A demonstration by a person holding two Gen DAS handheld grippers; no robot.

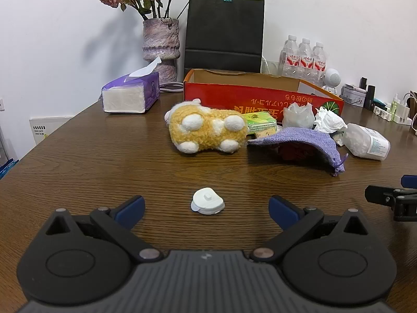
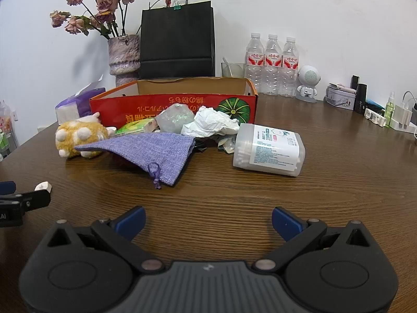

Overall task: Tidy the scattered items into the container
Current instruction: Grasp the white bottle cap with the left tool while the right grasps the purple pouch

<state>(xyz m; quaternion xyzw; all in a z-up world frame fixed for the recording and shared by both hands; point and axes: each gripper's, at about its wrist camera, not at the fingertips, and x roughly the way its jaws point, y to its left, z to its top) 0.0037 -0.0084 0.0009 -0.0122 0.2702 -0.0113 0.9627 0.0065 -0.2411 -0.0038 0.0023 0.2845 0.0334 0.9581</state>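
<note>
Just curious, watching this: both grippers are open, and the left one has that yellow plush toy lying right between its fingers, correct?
Not quite. Both the left gripper and right gripper are open, but what lies between the left one's fingers is a small white plastic piece. The yellow plush toy sits farther off, near the red box. The left wrist view shows this.

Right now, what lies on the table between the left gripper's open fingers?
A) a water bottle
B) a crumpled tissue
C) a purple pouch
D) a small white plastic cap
D: the small white plastic cap sits on the wooden table just ahead of the left gripper, between its spread blue fingertips.
</note>
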